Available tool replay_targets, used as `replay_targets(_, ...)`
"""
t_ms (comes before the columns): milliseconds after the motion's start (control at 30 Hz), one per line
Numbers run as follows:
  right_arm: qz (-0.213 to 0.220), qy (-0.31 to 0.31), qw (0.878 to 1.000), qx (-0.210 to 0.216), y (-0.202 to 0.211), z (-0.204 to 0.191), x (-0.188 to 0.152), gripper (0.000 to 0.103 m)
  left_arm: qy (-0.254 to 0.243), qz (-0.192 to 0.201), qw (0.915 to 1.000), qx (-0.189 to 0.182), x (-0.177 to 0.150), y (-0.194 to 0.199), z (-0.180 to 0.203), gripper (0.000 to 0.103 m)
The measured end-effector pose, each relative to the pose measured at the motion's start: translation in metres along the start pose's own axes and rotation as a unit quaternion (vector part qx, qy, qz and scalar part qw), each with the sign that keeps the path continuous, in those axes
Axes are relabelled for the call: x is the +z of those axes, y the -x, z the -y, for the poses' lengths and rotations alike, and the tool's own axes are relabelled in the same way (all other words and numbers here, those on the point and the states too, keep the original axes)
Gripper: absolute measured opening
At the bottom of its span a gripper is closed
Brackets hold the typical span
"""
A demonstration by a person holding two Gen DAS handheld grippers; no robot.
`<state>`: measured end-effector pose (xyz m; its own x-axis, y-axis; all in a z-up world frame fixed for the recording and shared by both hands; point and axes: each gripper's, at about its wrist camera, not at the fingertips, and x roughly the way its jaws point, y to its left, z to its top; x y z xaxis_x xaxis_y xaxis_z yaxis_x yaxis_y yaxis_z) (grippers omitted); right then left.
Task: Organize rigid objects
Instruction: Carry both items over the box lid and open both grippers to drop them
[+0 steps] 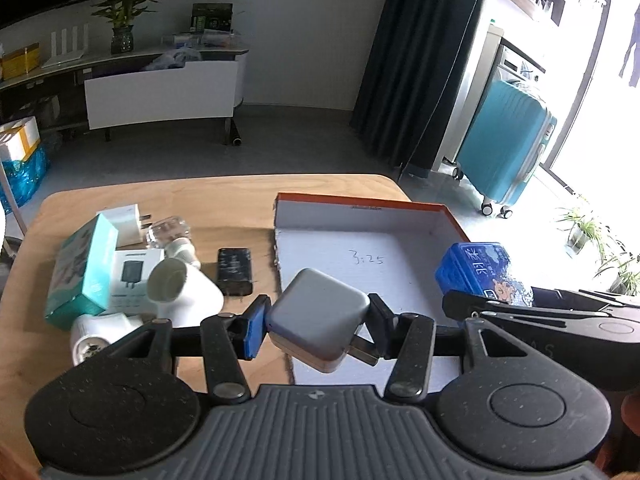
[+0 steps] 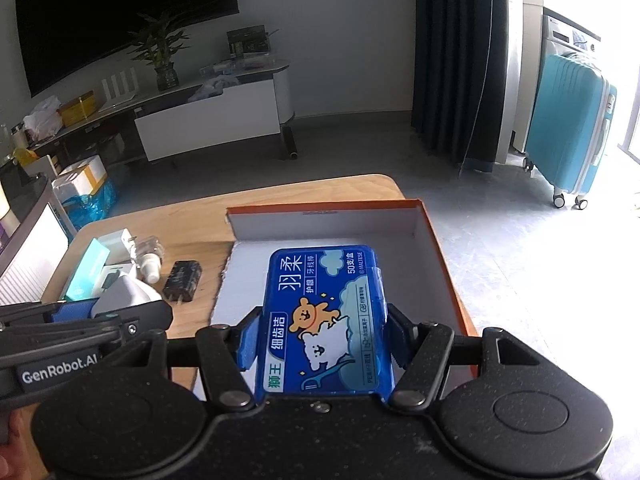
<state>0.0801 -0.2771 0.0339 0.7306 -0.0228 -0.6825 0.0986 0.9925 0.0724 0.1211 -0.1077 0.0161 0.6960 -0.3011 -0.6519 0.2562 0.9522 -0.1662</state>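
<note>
My left gripper [image 1: 318, 326] is shut on a grey plug charger [image 1: 318, 322], held tilted above the near left corner of the orange-rimmed open box [image 1: 362, 210]. My right gripper [image 2: 322, 340] is shut on a blue floss-pick box [image 2: 324, 312], held over the open box [image 2: 440, 248]; the blue box also shows in the left wrist view [image 1: 482, 272]. The open box's white floor [image 1: 360, 248] holds nothing that I can see.
On the wooden table [image 1: 224, 200] left of the open box lie a teal carton [image 1: 82, 268], a white charger box [image 1: 134, 276], a white plug [image 1: 128, 222], a clear bottle [image 1: 170, 232], a black adapter [image 1: 235, 271] and white lamp-like pieces [image 1: 184, 288]. A teal suitcase [image 1: 504, 148] stands on the floor.
</note>
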Motion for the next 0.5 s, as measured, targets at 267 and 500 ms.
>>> replay_targets(267,0.0,-0.007,1.0,-0.006,-0.009,0.014,0.006,0.074,-0.007,-0.007,0.9999,-0.003,0.007,-0.015,0.011,0.052)
replay_targets(500,-0.004,-0.006,1.0,-0.008,-0.024,0.023,0.018,0.074,-0.006,-0.013,0.9999,-0.003,0.013,-0.029,0.017,0.052)
